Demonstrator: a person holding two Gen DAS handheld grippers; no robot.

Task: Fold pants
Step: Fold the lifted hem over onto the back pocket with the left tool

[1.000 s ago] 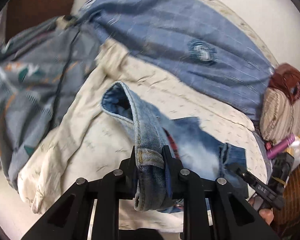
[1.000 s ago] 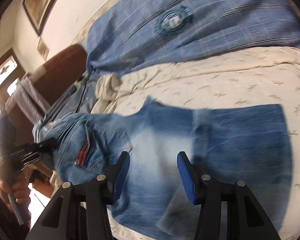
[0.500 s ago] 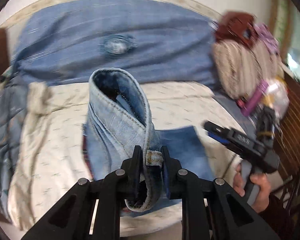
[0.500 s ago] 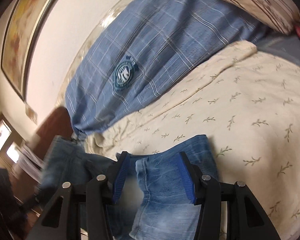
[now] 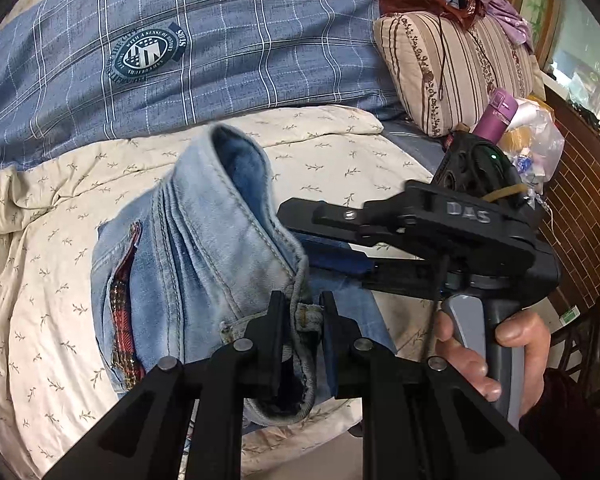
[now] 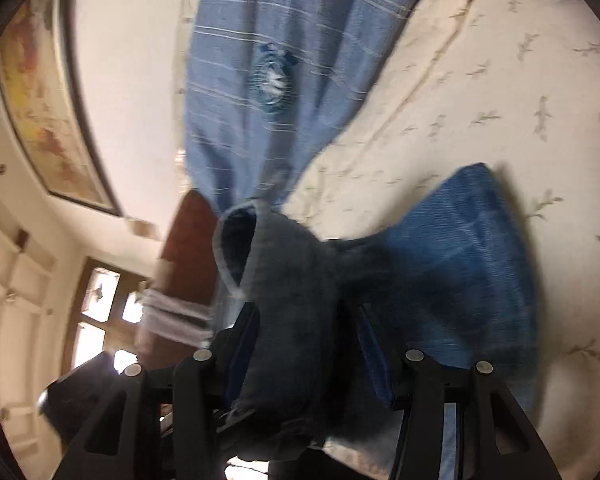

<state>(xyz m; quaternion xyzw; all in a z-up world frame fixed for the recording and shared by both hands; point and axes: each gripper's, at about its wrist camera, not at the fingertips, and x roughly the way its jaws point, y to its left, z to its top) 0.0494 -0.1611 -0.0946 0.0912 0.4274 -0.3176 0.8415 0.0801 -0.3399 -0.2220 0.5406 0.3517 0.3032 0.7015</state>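
- Now left tongs [image 5: 302, 318] narrow, clamped on waistband of jeans [image 5: 220, 248], lifted in a loop above the bed [image 5: 40, 280].
- Right tongs [image 6: 306, 344] pinch a bunched denim fold; rest of jeans lies on cream sheet.
- Blue plaid blanket [image 5: 228, 52] behind; striped pillow [image 5: 452, 68] at right.

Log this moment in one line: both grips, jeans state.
left hand-held gripper: shut on jeans waistband | right hand-held gripper: around bunched denim, closure unclear | jeans: partly lifted off bedsheet
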